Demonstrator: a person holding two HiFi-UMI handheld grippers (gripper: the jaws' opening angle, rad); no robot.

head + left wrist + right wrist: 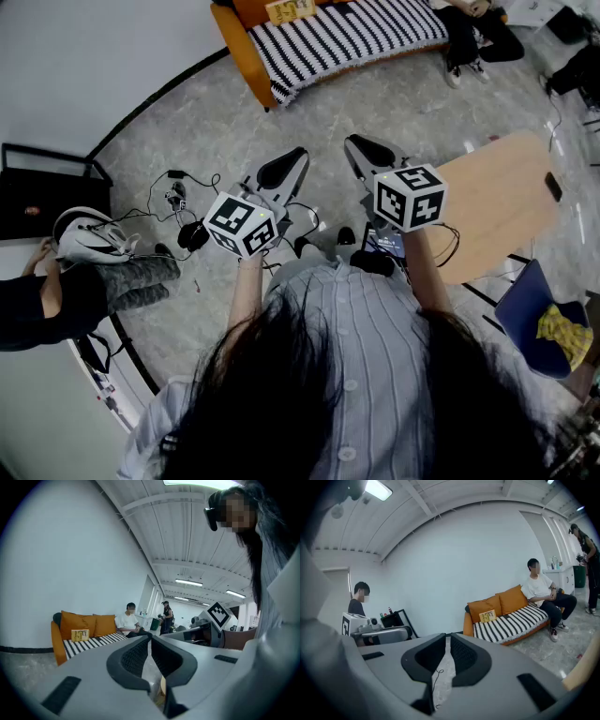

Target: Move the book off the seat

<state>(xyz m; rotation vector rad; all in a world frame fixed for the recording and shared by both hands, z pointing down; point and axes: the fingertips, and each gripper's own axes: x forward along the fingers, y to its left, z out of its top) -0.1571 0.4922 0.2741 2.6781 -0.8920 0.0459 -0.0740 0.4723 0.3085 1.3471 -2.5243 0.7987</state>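
Grey marbled stone floor (394, 103) all round, strewn at the left with thin black cables (155, 202) and a pair of black headphones (192, 236). Close by, a white rounded helmet-like object (82, 234) beside a person in a dark top (37, 305). Black metal-framed rack (42, 192) against the white wall (84, 56). At the right, a round light-wood tabletop (502, 211) with a small dark phone (553, 186) on it, then a blue chair (525, 309) bearing a crumpled yellow cloth (562, 335). Farther off, a seated person in a white T-shirt (540, 588) and a standing person in black (585, 545).
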